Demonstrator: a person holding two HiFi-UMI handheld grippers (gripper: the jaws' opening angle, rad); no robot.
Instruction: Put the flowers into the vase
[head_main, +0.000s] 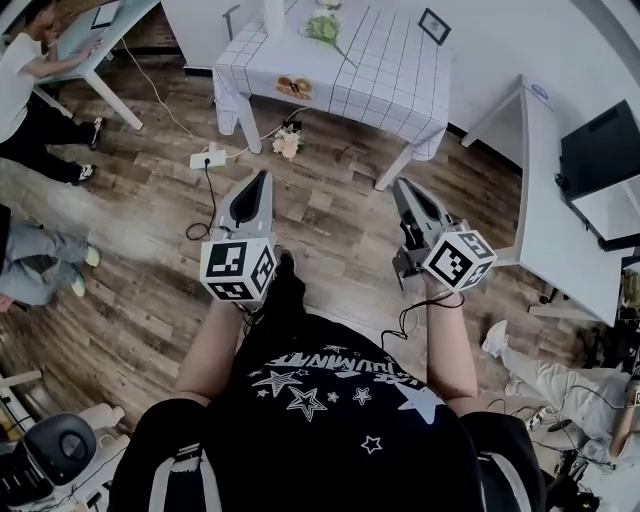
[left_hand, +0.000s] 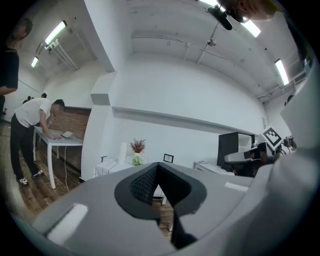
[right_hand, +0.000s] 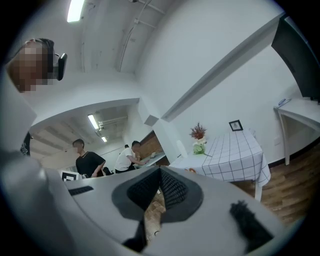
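Observation:
A table with a white checked cloth (head_main: 380, 70) stands ahead across the wooden floor. On it lie a green and white bunch of flowers (head_main: 323, 27), and a tall white vase (head_main: 273, 15) stands beside them. A pink bunch of flowers (head_main: 288, 142) lies on the floor by a table leg. My left gripper (head_main: 264, 177) and right gripper (head_main: 398, 184) point level toward the table, well short of it, both shut and empty. The left gripper view shows its shut jaws with the vase (left_hand: 122, 150) and flowers (left_hand: 137, 160) far off. The right gripper view shows the flowers (right_hand: 199, 148) and vase (right_hand: 180, 148) on the cloth.
A power strip (head_main: 208, 158) with cables lies on the floor ahead of my left gripper. White desks (head_main: 555, 200) and a black box (head_main: 600, 150) line the right side. People stand at a desk (head_main: 95, 40) on the left. A small picture frame (head_main: 434, 25) stands on the table.

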